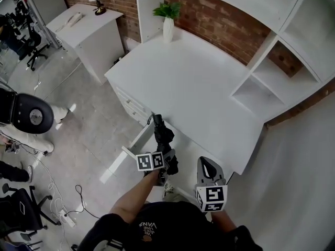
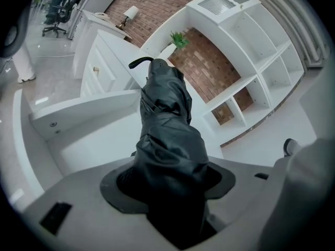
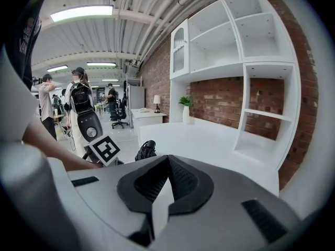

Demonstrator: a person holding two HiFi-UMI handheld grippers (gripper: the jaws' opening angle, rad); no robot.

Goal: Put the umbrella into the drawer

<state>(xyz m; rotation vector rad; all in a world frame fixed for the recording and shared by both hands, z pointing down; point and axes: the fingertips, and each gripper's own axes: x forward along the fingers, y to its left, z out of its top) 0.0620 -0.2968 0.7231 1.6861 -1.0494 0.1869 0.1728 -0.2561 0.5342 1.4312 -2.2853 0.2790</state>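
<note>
Now, left claw (image 1: 166,160) closed on the folded black umbrella (image 1: 163,139), its jaws standing fairly wide apart because the bundled cloth fills the space between the pads; right claw (image 1: 209,172) drawn together with nothing between its jaws, held off to the side near the counter (image 1: 193,88) edge; umbrella gripped at one end, its length pointing forward and downward over the open drawer (image 1: 137,139), which stands pulled out below the counter front; left gripper view: umbrella (image 2: 167,129) reaching out above the drawer's white wall (image 2: 89,109), small curved loop (image 2: 140,61) at the far tip; whether the tip touches the drawer cannot be told. Handling, as judged: a light object; soft, creased canopy fabric wrapped loosely about a stiff central shaft, so the outer layers probably give and slide under the pads; fabric likely smooth enough to slip if held loosely; not fragile. Best hold, as judged: across the thick body where shaft backs the cloth, as at present, rather than on loose folds or the thin loop.
</note>
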